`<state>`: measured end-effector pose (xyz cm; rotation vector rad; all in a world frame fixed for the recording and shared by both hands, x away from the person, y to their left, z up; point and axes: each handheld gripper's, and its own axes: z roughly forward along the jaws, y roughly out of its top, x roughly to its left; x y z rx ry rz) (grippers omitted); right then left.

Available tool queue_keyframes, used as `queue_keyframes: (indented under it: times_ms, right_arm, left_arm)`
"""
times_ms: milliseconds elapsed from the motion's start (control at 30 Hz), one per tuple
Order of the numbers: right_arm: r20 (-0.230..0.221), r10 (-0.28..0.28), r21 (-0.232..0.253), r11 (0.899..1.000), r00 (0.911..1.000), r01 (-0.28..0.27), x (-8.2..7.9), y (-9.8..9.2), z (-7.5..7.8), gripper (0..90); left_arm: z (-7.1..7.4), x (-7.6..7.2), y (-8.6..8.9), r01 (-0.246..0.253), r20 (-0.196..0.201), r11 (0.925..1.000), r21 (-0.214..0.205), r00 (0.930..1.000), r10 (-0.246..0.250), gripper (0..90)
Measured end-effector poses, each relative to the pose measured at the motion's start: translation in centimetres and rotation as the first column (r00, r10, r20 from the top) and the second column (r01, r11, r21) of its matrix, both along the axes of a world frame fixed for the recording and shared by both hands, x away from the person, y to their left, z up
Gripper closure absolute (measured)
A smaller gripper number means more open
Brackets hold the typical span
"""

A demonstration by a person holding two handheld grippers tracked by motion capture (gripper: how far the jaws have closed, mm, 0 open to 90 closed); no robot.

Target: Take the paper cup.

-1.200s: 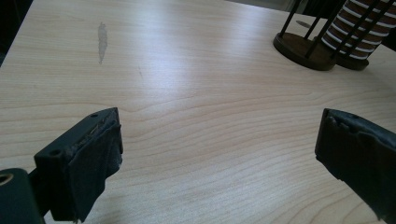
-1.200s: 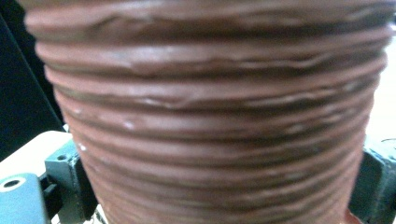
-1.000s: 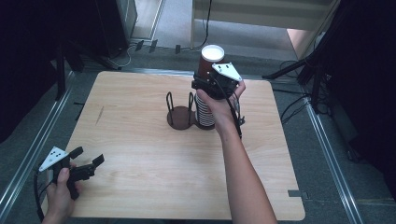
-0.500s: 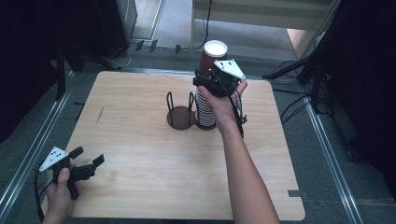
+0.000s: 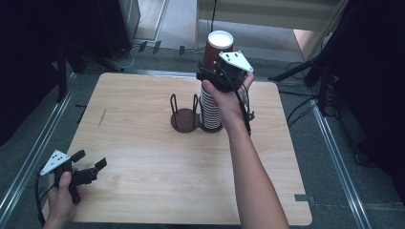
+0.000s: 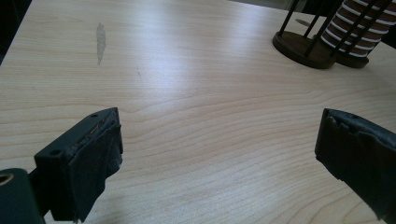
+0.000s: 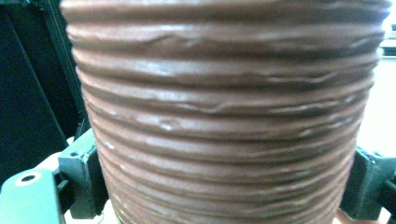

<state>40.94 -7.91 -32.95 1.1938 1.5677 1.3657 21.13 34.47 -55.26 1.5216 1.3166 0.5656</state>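
Right hand-held gripper [image 5: 216,76] clamps the top cup [image 5: 218,47] mid-wall — light, ribbed paper, easily crushed; left hand-held gripper [image 5: 90,168] waits wide open.

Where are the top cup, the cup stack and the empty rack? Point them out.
top cup [image 5: 216,50], high view, on its brown ribbed side.
cup stack [image 5: 210,112], high view, on its striped side.
empty rack [image 5: 184,119], high view, on its round dark base.

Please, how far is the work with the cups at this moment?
Done: the right gripper is shut on the top cup of the cup stack. In hand: that cup sits raised at the stack's top. Left: setting it somewhere, perhaps the wire holder. The left gripper is open.
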Motion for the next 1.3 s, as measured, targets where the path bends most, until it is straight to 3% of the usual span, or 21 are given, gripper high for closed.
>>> queue_keyframes:
  times_ms: [900, 1300]
  right_arm:
    - [0.05, 0.031, 0.059, 0.998, 0.9983, -0.034, -1.8, -1.1, 4.3, 11.8]
    - [0.066, 0.045, 0.053, 0.997, 0.9968, -0.049, -3.6, -2.1, 4.7, 11.7]
  left_arm:
    - [0.0, 0.1, 0.0, -0.015, -0.004, 0.9999, -0.005, 0.9999, 0.015, 1.5]
    - [0.0, 0.1, 0.1, -0.002, 0.002, 0.9999, -0.014, 1.0, 0.002, 1.6]
